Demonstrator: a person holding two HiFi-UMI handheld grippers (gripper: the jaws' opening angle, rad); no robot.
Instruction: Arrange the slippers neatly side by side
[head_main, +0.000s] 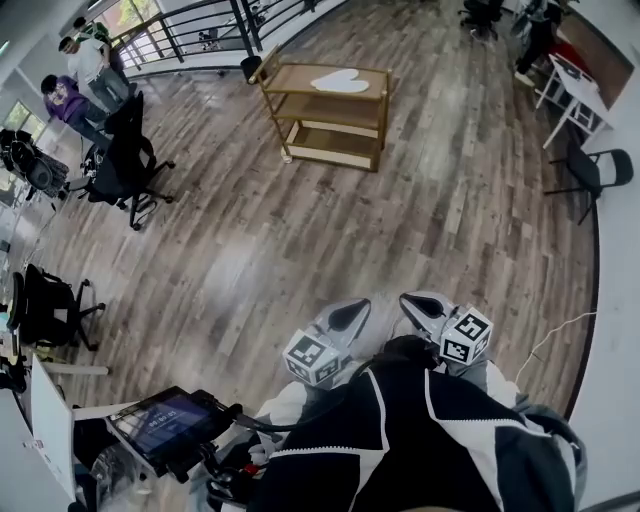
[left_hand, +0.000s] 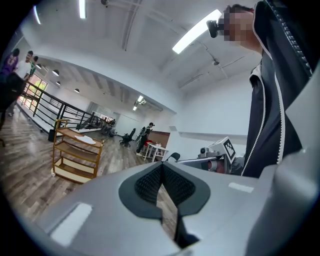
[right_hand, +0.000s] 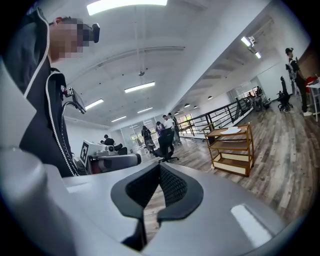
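Head view: left gripper (head_main: 350, 315) and right gripper (head_main: 420, 305) side by side, each with its jaws pressed together and nothing between them.
The pale slippers (head_main: 340, 80) lie on the top of a wooden cart (head_main: 275, 110), far ahead of both sets of fingertips and well out of reach. Arriving there with the jaws not yet parted could shove a slipper along or off the edge, and a bump might also shift the cart.

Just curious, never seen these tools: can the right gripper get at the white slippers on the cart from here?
Probably not yet. The right gripper hangs by the person; the slippers lie atop the cart across the floor. Nothing blocks the way, only distance.
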